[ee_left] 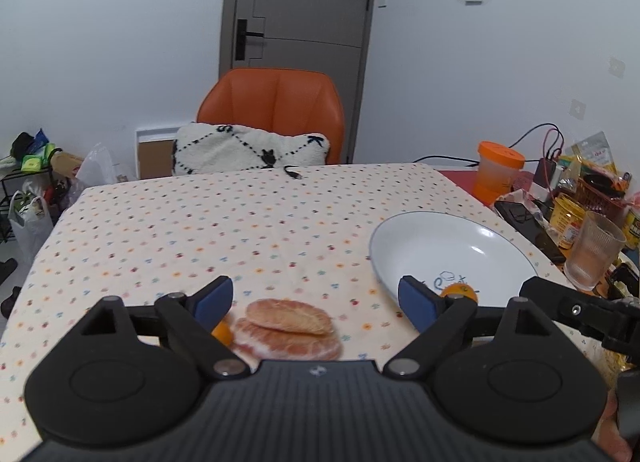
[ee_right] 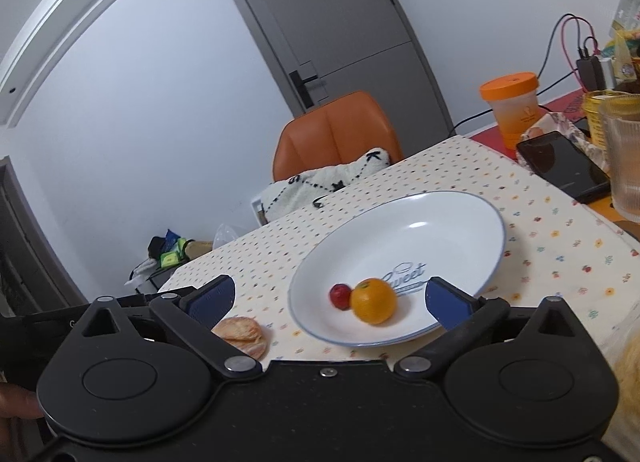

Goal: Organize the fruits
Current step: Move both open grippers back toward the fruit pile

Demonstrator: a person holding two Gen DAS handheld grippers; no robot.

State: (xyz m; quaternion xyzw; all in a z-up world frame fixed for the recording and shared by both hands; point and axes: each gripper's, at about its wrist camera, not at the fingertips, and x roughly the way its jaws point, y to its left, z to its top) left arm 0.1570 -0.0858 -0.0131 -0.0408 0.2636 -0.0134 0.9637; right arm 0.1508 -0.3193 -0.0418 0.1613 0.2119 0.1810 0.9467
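Left gripper (ee_left: 316, 304) released, jaws spread wide and empty, with peeled citrus segments (ee_left: 289, 327) lying on the counter (ee_left: 200, 230) between and just below them, and a small orange fruit (ee_left: 223, 333) touching the segments by the left jaw. Right gripper (ee_right: 329, 298) likewise released, jaws parted over the near rim of the white plate (ee_right: 452, 230), where an orange (ee_right: 373, 300) and a small red fruit (ee_right: 340, 295) sit touching between the jaws.

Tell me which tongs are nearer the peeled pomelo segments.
Left. The left tongs hang open right over the pomelo segments, straddling them. The right tongs, also open, sit off to their right, over the plate.
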